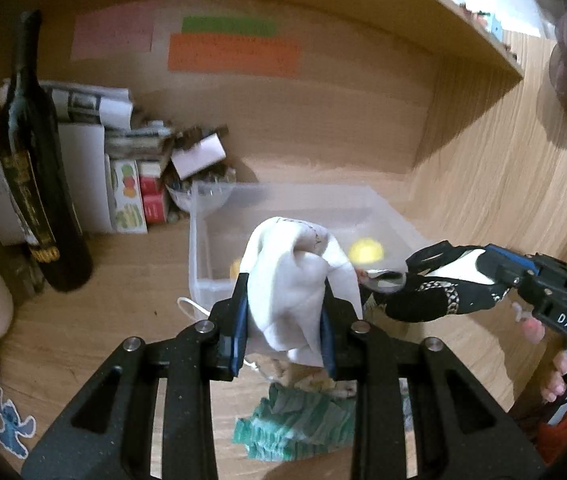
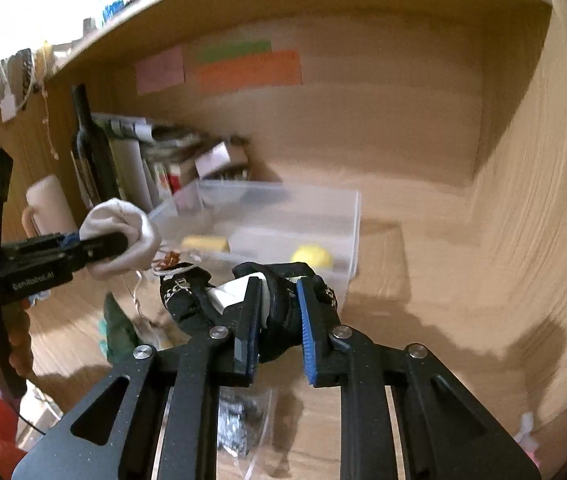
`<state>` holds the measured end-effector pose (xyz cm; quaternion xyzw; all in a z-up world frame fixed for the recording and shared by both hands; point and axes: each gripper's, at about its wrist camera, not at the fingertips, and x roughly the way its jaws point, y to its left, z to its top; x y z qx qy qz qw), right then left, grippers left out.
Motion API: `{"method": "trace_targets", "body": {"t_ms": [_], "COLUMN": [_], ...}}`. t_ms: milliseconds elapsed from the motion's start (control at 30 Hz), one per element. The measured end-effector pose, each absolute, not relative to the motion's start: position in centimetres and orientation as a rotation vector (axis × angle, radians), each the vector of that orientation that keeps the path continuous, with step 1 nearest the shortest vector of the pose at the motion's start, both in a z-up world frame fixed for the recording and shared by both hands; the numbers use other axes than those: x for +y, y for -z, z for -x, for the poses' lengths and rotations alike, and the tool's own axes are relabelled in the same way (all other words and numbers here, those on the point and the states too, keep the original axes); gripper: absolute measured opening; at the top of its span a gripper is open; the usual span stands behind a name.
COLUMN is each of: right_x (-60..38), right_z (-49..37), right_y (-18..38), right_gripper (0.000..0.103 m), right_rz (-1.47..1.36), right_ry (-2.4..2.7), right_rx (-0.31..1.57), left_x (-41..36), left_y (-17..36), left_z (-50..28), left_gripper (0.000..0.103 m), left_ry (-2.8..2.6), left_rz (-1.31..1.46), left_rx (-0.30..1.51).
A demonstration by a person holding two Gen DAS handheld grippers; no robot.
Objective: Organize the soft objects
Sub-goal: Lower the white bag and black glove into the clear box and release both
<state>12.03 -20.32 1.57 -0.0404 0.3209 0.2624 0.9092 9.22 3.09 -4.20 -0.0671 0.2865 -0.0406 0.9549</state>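
Note:
My left gripper is shut on a bunched white cloth and holds it in the air just in front of a clear plastic bin. The cloth also shows in the right wrist view. My right gripper is shut on a black and white patterned fabric piece, held beside the bin's near edge; it shows in the left wrist view too. The bin holds a yellow soft object and a yellow block. A green ruffled cloth lies on the desk below my left gripper.
A dark wine bottle stands at the left with books and boxes behind the bin. A cream mug stands near the bottle. A wooden shelf wall rises at the right. A clear bag lies under my right gripper.

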Motion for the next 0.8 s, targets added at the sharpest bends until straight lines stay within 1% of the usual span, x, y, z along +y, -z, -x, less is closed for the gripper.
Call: {"method": "trace_targets", "body": {"t_ms": [200, 433, 600, 800], "right_x": [-19.9, -18.9, -18.5, -17.7], "right_z": [-12.9, -15.5, -18.1, -21.4], "right_y": [-4.2, -5.5, -5.6, -4.2], "right_gripper": [0.016, 0.016, 0.016, 0.016], "right_rz": [0.071, 0.089, 0.086, 0.081], "right_ry": [-0.538, -0.491, -0.46, -0.422], "right_rx": [0.565, 0.507, 0.505, 0.545], "left_x": [3.8, 4.8, 5.4, 6.0], "left_y": [2.2, 1.1, 1.2, 2.7], "left_z": [-10.1, -12.3, -14.7, -18.3], "left_gripper": [0.03, 0.03, 0.03, 0.03], "left_ry": [0.077, 0.041, 0.024, -0.004], "left_rz": [0.156, 0.15, 0.141, 0.135], "left_rx": [0.524, 0.505, 0.517, 0.58]}}
